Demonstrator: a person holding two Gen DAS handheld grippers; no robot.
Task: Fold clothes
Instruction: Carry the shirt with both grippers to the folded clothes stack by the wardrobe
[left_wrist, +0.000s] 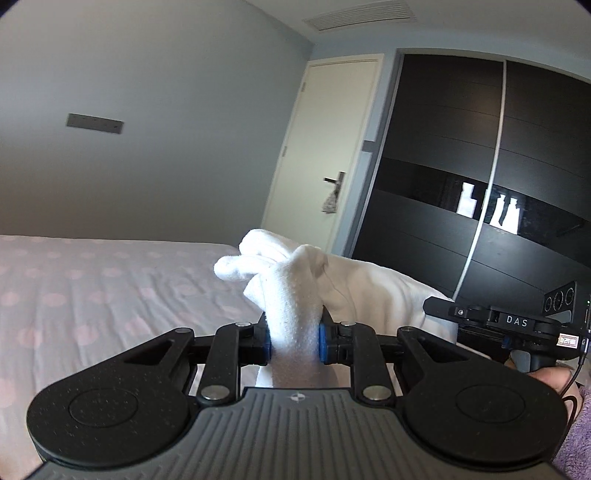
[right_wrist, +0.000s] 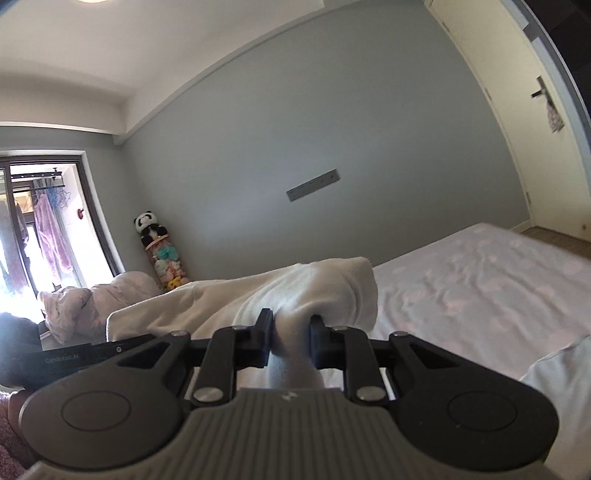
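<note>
A white garment (left_wrist: 295, 291) is bunched between the blue pads of my left gripper (left_wrist: 294, 341), which is shut on it. From there the cloth stretches right toward my right gripper (left_wrist: 491, 325), seen from the side with a hand under it. In the right wrist view my right gripper (right_wrist: 291, 334) is shut on another bunch of the same white garment (right_wrist: 325, 288), and the fabric runs left to the other gripper (right_wrist: 74, 354). Both grippers hold the garment up above the pink dotted bed (left_wrist: 92, 295), pointing roughly level.
A grey wall, a cream door (left_wrist: 325, 147) and a dark sliding wardrobe (left_wrist: 480, 166) stand beyond the bed. A crumpled pale duvet (right_wrist: 81, 306) and a panda toy (right_wrist: 151, 229) sit near the balcony door. Another pale cloth (right_wrist: 561, 373) lies on the bed (right_wrist: 480, 288) at lower right.
</note>
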